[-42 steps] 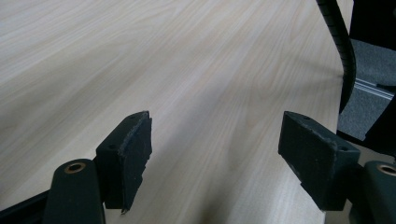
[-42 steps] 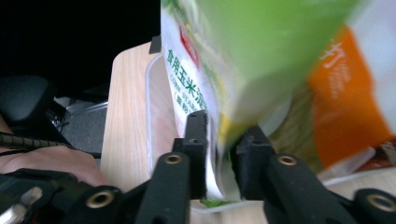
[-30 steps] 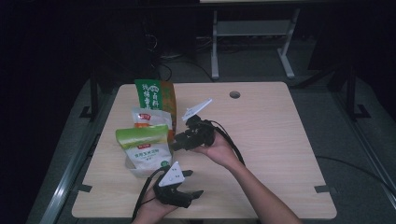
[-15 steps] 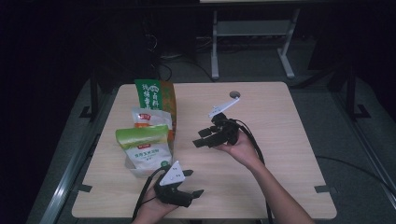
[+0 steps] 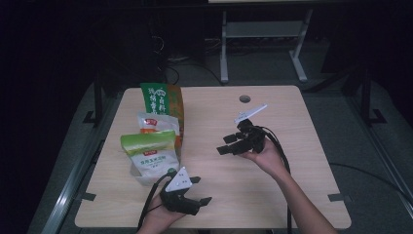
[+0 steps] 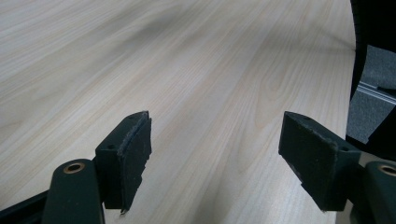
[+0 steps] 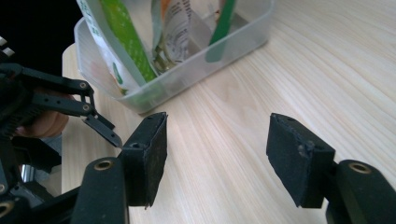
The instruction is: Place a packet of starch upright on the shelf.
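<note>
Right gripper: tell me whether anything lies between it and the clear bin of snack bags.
Nothing visible does. The right gripper has open, empty jaws that have just been opening, and bare table runs from them to the clear bin. The left gripper sits off to the side, not in the path.

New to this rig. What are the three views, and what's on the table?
No robot: a person holds hand-operated tongs in each hand. The high view looks down on a wooden table; the left tongs sit near the front edge, the right tongs at mid-table. Each of the other two views comes from a camera riding on one pair of tongs, looking along its black jaws. Both pairs are open and hold nothing; the right jaws have just been opening. A clear plastic bin holds upright snack bags.
</note>
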Tool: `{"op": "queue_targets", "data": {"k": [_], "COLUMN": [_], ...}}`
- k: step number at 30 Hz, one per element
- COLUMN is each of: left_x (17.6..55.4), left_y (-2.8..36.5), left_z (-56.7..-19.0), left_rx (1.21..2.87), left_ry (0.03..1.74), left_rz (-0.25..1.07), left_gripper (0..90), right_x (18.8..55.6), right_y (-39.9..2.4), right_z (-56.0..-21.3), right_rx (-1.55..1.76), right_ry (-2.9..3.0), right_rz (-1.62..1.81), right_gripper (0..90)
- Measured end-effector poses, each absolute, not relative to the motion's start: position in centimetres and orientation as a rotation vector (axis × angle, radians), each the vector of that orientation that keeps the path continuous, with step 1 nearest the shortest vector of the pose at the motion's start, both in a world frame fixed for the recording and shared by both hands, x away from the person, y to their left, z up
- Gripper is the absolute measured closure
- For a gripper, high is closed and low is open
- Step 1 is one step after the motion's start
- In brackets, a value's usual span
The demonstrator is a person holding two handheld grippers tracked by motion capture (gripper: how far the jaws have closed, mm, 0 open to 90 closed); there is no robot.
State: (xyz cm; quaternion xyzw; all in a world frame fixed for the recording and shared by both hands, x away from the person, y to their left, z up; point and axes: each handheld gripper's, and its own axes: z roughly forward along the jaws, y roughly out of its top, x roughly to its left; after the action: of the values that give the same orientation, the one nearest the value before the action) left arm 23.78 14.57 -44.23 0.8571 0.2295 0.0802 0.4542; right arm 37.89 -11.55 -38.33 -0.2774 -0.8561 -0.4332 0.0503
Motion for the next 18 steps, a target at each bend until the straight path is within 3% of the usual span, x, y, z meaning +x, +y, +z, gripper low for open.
{"op": "queue_targets", "data": {"k": [18], "left_x": [24.0], "left_y": [14.9], "left_z": [-44.0], "left_rx": [2.116], "left_ry": [0.570], "left_rz": [0.216], "left_gripper": [25.3], "right_x": [37.1], "right_y": [-16.0], "right_z": [-38.7], "right_rx": [-0.951], "right_ry": [-2.590], "right_rz": [-1.315], "right_gripper": [36.0]}}
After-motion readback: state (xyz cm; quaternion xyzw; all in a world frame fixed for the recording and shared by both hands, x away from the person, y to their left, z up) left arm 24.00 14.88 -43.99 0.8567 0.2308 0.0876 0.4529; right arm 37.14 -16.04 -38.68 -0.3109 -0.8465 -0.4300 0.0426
